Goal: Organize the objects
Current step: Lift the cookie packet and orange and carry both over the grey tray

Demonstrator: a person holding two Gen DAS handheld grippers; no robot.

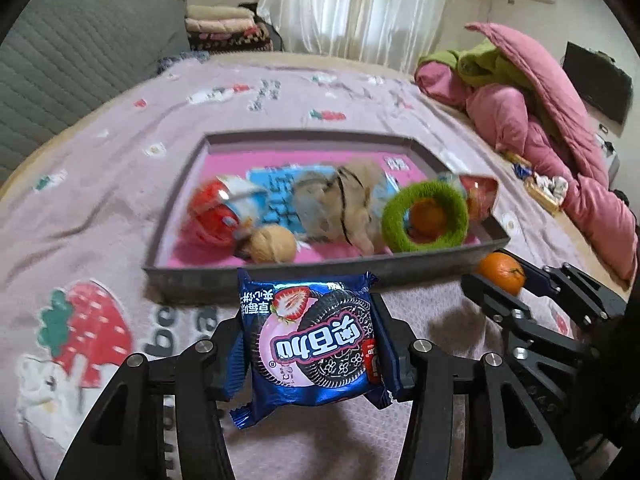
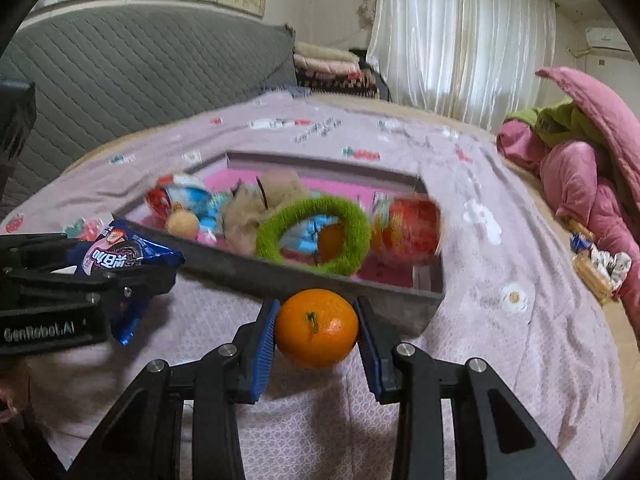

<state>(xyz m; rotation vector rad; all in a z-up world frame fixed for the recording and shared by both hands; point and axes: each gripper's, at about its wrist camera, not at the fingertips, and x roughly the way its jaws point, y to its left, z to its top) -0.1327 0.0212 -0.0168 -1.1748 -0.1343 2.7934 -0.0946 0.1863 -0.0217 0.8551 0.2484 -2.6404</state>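
Observation:
A blue cookie packet (image 1: 316, 344) with a strawberry picture is clamped between the fingers of my left gripper (image 1: 310, 344), lifted above the bedspread just in front of the grey tray (image 1: 280, 276). My right gripper (image 2: 316, 330) is shut on an orange (image 2: 316, 327) between its blue pads, also just short of the tray's near wall (image 2: 240, 270). In the left wrist view that orange (image 1: 502, 278) and right gripper (image 1: 500, 280) show at the right. The right wrist view shows the packet (image 2: 120, 254) in the left gripper (image 2: 132, 268) at the left.
The tray holds a green fuzzy ring (image 1: 424, 216), a second orange (image 1: 428, 216) inside it, a beige plush toy (image 1: 340, 204), red and blue snack bags (image 1: 216, 212) and a small tan ball (image 1: 276, 244). Pink and green bedding (image 1: 540, 120) is piled at the right.

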